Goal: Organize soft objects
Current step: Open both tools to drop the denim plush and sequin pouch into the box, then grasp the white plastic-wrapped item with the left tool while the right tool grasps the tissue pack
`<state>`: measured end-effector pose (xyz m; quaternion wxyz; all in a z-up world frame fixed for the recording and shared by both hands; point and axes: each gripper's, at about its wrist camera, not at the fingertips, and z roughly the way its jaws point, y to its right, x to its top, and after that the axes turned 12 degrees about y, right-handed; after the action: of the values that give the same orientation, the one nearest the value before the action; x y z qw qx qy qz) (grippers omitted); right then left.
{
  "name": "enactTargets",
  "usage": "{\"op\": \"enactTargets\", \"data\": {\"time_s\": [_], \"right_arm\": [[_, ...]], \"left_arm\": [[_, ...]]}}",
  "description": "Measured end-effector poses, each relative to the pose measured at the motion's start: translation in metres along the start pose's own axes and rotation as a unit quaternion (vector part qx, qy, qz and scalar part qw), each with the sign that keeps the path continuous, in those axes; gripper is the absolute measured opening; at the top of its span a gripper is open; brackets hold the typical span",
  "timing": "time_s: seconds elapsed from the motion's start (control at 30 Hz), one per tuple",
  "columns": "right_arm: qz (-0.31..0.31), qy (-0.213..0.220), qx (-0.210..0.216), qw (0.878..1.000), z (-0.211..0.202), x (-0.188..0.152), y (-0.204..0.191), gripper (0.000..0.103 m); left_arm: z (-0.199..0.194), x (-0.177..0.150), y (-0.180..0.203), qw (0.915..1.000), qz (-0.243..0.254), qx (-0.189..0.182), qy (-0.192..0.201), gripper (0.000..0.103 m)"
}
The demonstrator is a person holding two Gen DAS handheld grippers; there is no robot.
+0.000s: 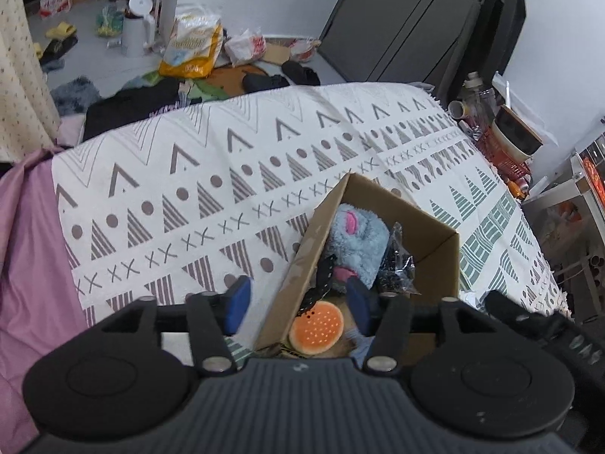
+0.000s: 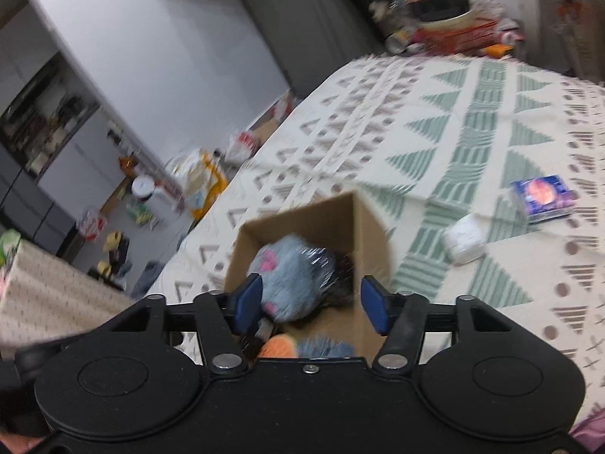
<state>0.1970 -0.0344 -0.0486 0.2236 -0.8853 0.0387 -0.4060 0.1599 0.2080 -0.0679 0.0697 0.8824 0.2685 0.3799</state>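
Fluffy grey-blue plush toy (image 2: 291, 276) in brown cardboard box (image 2: 368, 227): light, squashy; pinch mid-body. Right hand-held gripper (image 2: 310, 300) wide, empty; left hand-held gripper (image 1: 298, 302) likewise.

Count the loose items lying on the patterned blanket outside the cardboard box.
2, both right of the cardboard box in the right wrist view: a white packet nearer it, a blue packet farther right. Others may lie out of frame.

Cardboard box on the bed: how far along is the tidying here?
Done: the cardboard box already holds a blue plush, an orange round toy and a crinkly black packet. In hand: nothing; left tongs and right tongs are open. Left: a white packet and a blue packet lie on the blanket.
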Motion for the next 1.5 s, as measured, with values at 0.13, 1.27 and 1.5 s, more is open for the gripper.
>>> {"op": "enactTargets", "data": {"time_s": [0.13,1.27,1.5], "right_arm": [[0.019,0.026,-0.028,0.999,-0.021,0.017,0.033,0.081],[0.012,0.051,-0.078,0.996,-0.042,0.087,0.17,0.103],[0.002,0.039,-0.062,0.997,-0.026,0.093,0.179,0.103]], "left_arm": [[-0.005,-0.004,0.018,0.9997,0.018,-0.009,0.013,0.068],[0.0,-0.037,0.178,0.9927,0.114,-0.032,0.023,0.072],[0.006,-0.043,0.202,0.9913,0.126,-0.029,0.025,0.072]]}}
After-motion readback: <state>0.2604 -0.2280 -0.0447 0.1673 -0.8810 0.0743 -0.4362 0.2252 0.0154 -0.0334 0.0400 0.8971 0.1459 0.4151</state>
